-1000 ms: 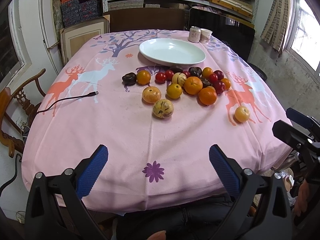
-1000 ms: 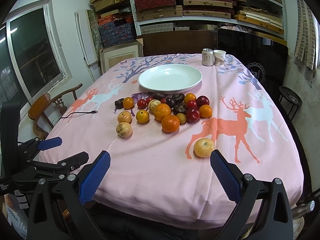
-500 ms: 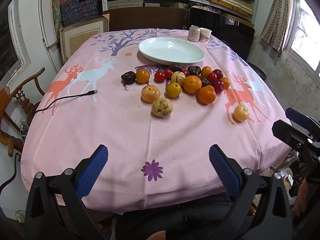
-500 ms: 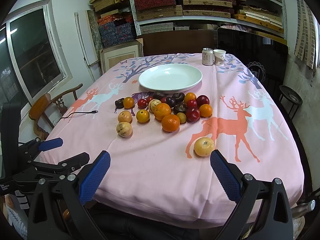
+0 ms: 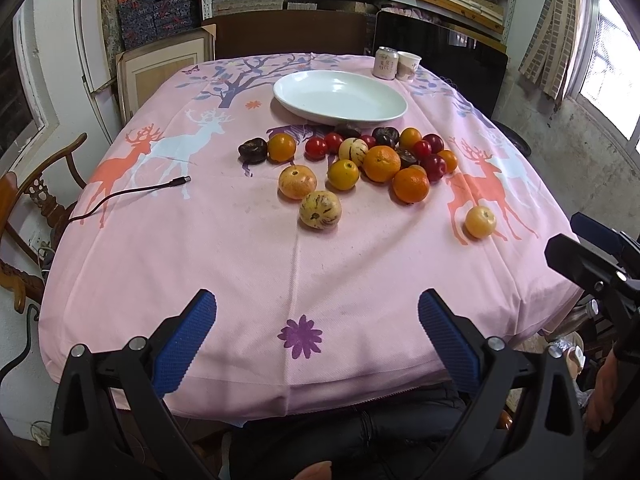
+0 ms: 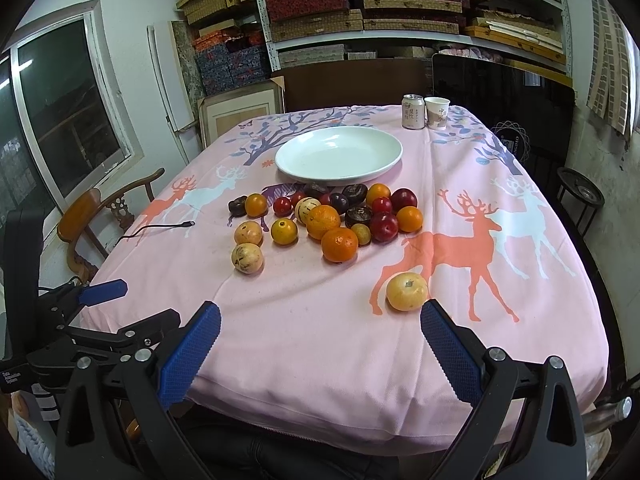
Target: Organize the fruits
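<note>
No fruit has been picked yet. Both the left gripper (image 5: 318, 312) and the right gripper (image 6: 320, 326) are held wide apart and empty at the desk's (image 5: 224, 264) near edge. One empty plate (image 6: 338, 154) waits beyond a cluster of roughly twenty fruits (image 6: 328, 216); one yellow fruit (image 6: 407, 291) lies apart, just beside the right gripper. A reach to it is judged next.

Your left gripper (image 5: 318, 334) edges slightly forward over the table's near edge toward the white plate (image 5: 340, 97). Your right gripper (image 6: 320, 336) advances a little too, nearing the yellow fruit (image 6: 407, 286).
</note>
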A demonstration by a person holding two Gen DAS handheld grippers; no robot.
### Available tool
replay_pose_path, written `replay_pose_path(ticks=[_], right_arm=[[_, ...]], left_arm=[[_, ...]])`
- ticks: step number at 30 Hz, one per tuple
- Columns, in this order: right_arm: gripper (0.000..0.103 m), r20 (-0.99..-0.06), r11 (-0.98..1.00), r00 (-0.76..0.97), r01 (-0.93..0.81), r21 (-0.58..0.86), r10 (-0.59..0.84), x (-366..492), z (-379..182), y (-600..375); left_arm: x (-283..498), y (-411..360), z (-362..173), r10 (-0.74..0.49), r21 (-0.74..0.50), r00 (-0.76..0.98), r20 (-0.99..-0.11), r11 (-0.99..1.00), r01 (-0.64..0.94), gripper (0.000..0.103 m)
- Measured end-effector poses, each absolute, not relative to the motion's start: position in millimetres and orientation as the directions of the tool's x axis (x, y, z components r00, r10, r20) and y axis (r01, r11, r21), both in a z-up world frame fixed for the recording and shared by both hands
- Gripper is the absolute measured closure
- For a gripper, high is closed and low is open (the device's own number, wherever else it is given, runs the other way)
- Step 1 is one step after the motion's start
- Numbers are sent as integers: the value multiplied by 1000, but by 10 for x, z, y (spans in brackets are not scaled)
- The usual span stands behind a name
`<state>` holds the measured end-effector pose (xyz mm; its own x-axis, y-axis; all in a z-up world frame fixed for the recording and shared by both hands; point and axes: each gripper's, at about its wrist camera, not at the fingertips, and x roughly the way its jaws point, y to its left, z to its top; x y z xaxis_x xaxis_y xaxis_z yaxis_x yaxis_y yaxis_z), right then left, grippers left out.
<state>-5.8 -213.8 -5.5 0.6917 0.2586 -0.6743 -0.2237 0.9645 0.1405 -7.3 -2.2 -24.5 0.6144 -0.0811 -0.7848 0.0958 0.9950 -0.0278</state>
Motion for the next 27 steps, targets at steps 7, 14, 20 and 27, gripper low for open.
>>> replay_pose_path(ticks=[7, 14, 20, 27], right_arm=[[3, -675, 965, 692, -220, 143, 258, -55, -55, -2136], [3, -645, 978, 743, -208, 30, 178, 5, -192, -2158], [3, -629, 949, 714, -178, 260, 306, 178, -532, -2606], [3, -641, 886, 636, -160, 436, 430, 380, -824, -2790]], left_arm=[[-58, -12, -246, -91, -37, 603, -793, 994, 101, 4], [-144, 18, -362, -189, -97, 692, -697, 981, 170, 4], [81, 223, -653, -169, -100, 665, -728, 985, 140, 4], [491, 414, -787, -201, -137, 646, -737, 979, 148, 4]])
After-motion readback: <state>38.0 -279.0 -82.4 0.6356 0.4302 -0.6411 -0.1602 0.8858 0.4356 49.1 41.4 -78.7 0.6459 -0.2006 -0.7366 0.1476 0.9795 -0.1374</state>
